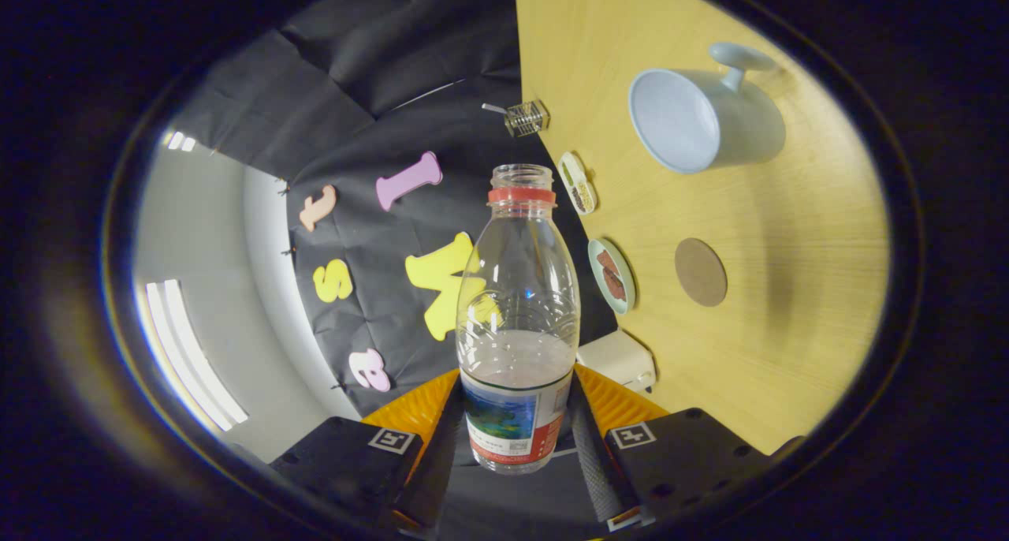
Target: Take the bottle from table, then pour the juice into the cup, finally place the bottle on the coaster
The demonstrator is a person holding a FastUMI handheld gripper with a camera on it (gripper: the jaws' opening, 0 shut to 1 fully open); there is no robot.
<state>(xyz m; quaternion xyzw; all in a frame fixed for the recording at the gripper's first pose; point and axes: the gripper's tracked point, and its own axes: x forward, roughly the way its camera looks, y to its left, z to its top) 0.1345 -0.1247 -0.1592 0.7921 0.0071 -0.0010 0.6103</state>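
Observation:
My gripper (516,427) is shut on a clear plastic bottle (517,304), both fingers pressing its labelled lower part. The bottle has no cap, a red ring at its neck, and a little liquid low inside. The view is rolled sideways, so the wooden table (788,304) stands like a wall to the right of the bottle, which is held off the table. A pale blue cup (701,119) with a handle sits on the table beyond and to the right of the bottle's mouth. A round brown coaster (700,271) lies on the table, nearer to the fingers than the cup.
Two small dishes of food (611,274) (578,182) sit along the table's back edge by the booth wall. A small clear box (526,117) stands further along that edge. A white box (619,358) rests near the right finger.

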